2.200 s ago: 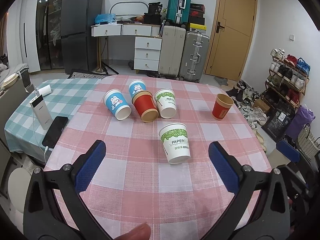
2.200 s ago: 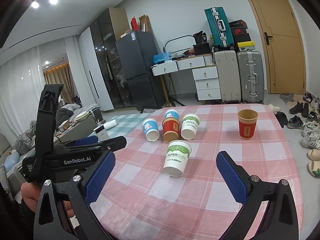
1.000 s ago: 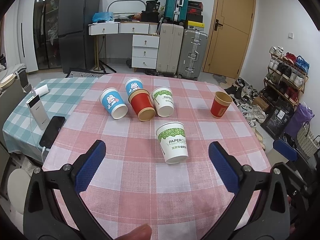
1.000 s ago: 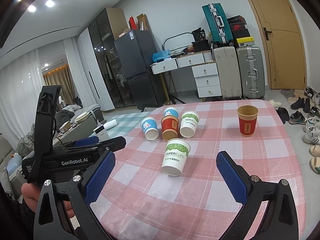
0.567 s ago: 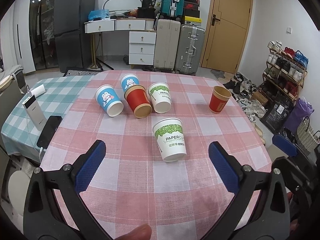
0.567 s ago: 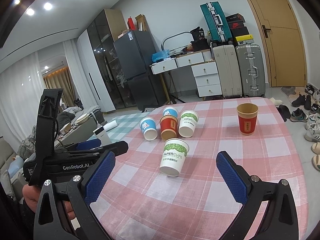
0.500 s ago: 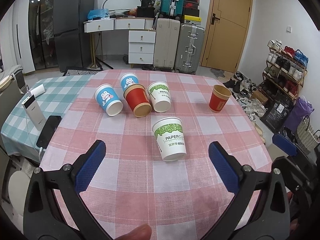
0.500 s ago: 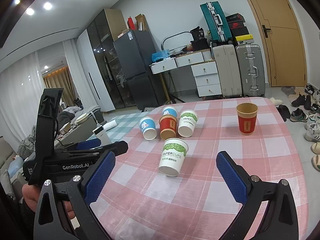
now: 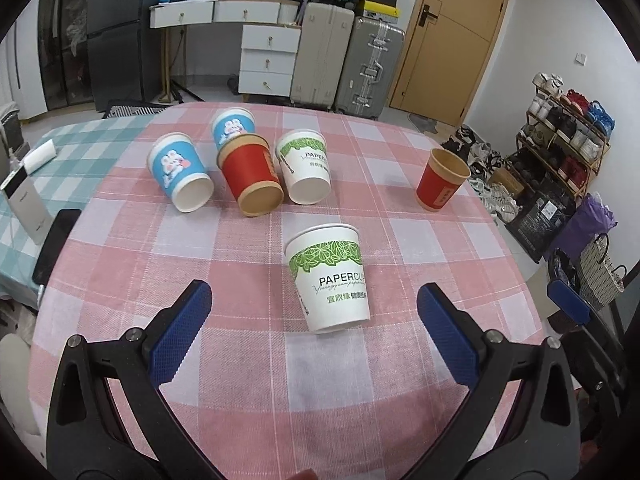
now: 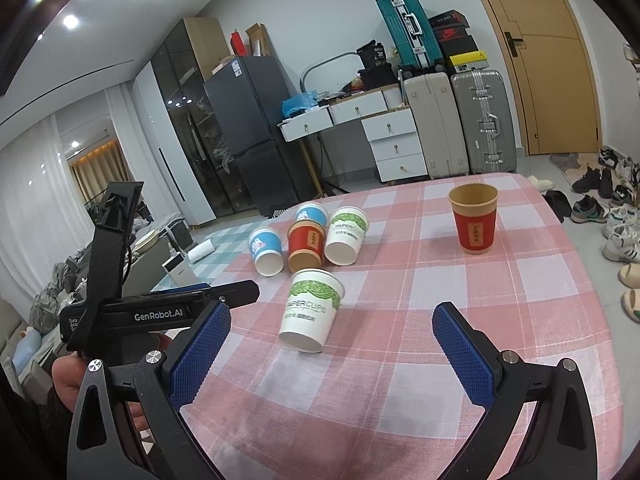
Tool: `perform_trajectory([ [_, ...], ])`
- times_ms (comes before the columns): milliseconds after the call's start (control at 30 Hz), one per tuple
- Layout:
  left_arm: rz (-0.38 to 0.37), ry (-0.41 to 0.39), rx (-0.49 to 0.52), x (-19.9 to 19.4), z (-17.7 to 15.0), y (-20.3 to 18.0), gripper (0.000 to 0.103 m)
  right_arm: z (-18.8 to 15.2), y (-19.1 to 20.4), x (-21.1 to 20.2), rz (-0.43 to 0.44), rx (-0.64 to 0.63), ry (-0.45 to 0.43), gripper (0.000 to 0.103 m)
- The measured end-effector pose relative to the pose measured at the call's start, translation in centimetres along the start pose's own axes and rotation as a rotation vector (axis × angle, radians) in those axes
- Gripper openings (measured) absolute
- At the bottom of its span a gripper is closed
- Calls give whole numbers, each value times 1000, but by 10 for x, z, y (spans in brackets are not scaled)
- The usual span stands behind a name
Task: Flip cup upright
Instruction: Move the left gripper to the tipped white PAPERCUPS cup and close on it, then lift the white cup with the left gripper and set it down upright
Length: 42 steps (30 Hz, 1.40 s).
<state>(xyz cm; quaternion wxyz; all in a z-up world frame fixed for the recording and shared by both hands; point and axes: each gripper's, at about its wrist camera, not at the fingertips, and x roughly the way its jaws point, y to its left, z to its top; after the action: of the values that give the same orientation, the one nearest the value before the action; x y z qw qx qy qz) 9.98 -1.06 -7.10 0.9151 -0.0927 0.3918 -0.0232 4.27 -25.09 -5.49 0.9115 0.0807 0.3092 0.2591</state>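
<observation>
- Left wrist view: the left gripper (image 9: 314,334) hangs above a table covered in a pink checked cloth (image 9: 224,368), its two blue-padded jaws spread wide with nothing between them.
- A white paper cup with a green leaf band (image 9: 329,276) lies on its side on the cloth, just beyond the open jaws at 12 o'clock, its mouth turned toward the camera. It touches neither pad.
- Farther off, at 11 o'clock, four more cups lie tipped in a close cluster: two blue cups (image 9: 180,178), a red cup (image 9: 251,178) and another white and green cup (image 9: 306,166).
- At 1 o'clock, well apart from the others, a red cup with a brown rim (image 9: 440,184) stands upright.
- Right wrist view: the right gripper (image 10: 332,354) is also wide open and empty, with the fallen white cup lying at 12 o'clock.
- At 9 o'clock a hand (image 10: 70,376) holds the left gripper's black body.
- A phone (image 9: 56,248) and a white power bank (image 9: 24,204) rest on a green checked cloth at the far left.
</observation>
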Motion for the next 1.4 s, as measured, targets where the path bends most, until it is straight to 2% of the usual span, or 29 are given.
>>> perform_trajectory([
  [200,-19,56,22,52,12,-6,103,-1,-22,22,-4,33,24,103],
  [400,-33,116,-11,100,16,-3,101,-5,-40,40,11,67,36,103],
  [500,-56,133,-6,117,17,-1,87,-7,-44,46,28,88,47,103],
  [533,-80,152,-11,125,17,1,71,-8,-45,48,31,90,51,103],
  [567,-102,174,-23,129,16,2,63,-8,-46,50,33,90,53,103],
  [700,-184,182,-49,137,17,5,62,-10,-48,55,45,98,59,103],
  [800,-188,187,-41,140,20,3,62,-11,-47,55,48,94,64,103],
  [967,-184,171,-17,125,24,-4,62,-10,-37,48,45,77,63,103],
  [1400,-201,87,-16,-4,9,20,62,-7,-1,22,51,38,42,103],
])
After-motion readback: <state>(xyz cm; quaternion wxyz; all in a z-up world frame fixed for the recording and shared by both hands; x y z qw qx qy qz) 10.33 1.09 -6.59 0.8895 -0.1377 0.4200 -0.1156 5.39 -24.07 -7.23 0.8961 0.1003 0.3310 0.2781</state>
